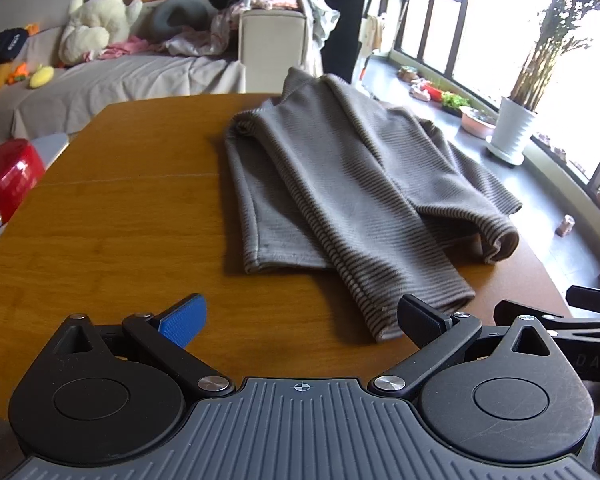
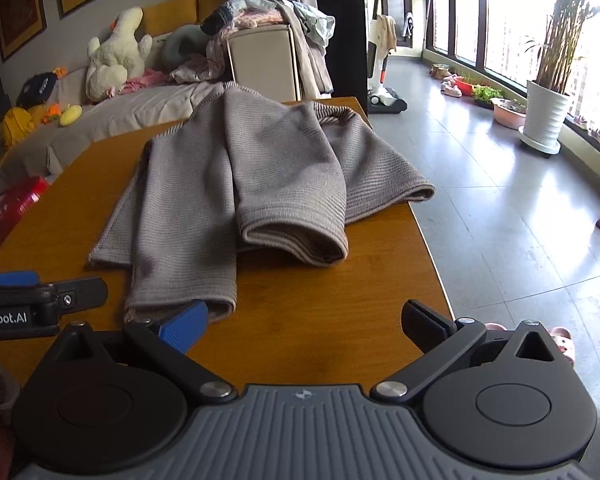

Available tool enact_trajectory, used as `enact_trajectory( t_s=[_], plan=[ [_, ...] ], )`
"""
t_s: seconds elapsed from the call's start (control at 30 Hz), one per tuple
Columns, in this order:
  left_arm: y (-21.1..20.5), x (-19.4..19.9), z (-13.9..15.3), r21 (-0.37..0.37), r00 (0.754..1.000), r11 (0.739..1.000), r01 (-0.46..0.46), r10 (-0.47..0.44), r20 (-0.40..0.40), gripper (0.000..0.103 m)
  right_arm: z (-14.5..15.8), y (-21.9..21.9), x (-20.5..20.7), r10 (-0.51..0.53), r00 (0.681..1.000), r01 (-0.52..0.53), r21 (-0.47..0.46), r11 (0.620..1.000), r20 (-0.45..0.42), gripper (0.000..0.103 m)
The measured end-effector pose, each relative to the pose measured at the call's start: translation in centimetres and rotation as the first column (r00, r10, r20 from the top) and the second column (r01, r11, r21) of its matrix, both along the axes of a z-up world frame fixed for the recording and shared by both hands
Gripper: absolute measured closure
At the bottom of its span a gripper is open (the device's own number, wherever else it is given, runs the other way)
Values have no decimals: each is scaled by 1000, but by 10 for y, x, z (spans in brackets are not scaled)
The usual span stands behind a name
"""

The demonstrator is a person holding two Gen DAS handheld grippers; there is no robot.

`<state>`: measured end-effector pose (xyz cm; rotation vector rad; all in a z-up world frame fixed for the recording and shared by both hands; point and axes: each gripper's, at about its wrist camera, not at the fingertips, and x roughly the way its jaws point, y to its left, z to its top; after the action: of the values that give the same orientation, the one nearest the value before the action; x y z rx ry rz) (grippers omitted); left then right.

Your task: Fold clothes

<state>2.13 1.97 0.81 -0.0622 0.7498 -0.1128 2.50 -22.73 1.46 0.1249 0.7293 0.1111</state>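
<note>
1. Left wrist view shows the sweater [image 1: 340,184] on the table [image 1: 120,220], partly folded: both sleeves lie over the body, and its long axis runs from the collar end at 12 o'clock down to the hem and cuffs at 6 o'clock.
2. One sleeve [image 1: 380,248] crosses the body and ends in a cuff [image 1: 384,320] that juts over the near hem, toward 5 o'clock.
3. Left gripper [image 1: 300,320] has its jaws spread wide with nothing between them; that cuff sits at 1 o'clock from it, just beside the black finger [image 1: 420,322].
4. Right gripper [image 2: 304,320] likewise has its jaws spread and empty. From it the same cuff lies at 10 o'clock, just beyond the blue finger [image 2: 184,326], while the other sleeve's rolled end [image 2: 300,244] lies at 12 o'clock, farther up the table.
5. Both tools hover off the near hem side by side, the left gripper's body showing at 9 o'clock in the right wrist view. The near cuff lies roughly between the two, close to either.
6. My judgement: the next fold runs along the long axis, hem carried toward the collar at 12 o'clock, so each tool would take a near hem corner, with the jutting cuff best tucked first.
7. Sofa [image 1: 100,80] with soft toys lies beyond at 11 o'clock, well apart.
</note>
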Motion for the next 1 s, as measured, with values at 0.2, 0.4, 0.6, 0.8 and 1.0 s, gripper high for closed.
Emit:
enact_trajectory(
  t_s=[0.2, 0.4, 0.6, 0.8, 1.0],
  plan=[
    [-4, 64, 6, -92, 989, 986, 137, -132, 62, 0, 9, -19, 46, -62, 993, 44, 163, 986, 105, 0],
    [-13, 142, -6, -134, 973, 964, 228, -223, 53, 0, 9, -7, 106, -38, 993, 31, 65, 997, 110, 0],
    [15, 177, -32, -252, 973, 942, 222, -229, 1, 0, -11, 9, 175, 29, 998, -36, 115, 993, 59, 0],
    [42, 176, -40, -280, 958, 922, 266, -285, -29, 0, -32, 19, 185, 5, 1000, -2, 233, 973, -12, 0],
    [83, 140, -36, -319, 960, 915, 247, -275, -45, 0, -33, 25, 144, 120, 991, -83, 406, 910, -66, 0]
  ],
)
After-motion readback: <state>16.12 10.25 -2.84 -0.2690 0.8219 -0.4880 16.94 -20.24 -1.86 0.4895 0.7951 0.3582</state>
